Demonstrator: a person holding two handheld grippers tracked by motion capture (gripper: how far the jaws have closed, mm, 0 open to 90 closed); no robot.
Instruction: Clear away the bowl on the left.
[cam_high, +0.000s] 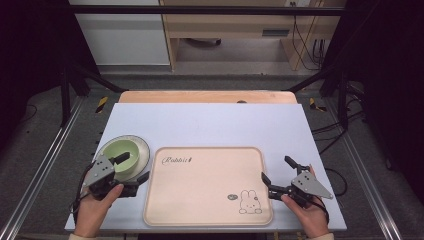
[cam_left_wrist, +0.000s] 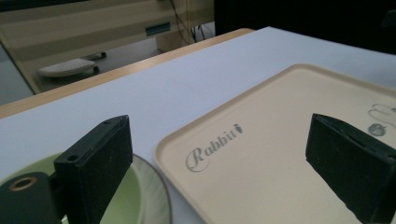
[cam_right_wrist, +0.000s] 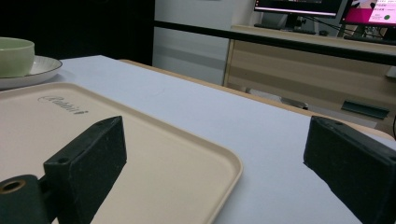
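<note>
High view first: the left gripper hovers with jaws spread wide at the near right edge of the pale green round bowl, gripping nothing. That bowl sits on a white ribbed plate, just left of the beige rectangular plastic tray with its rabbit print. Over on the right, the right gripper also gapes open, empty, beside the tray's right edge.

A pale green bowl sits upright on a white plate, just left of the beige tray.
</note>
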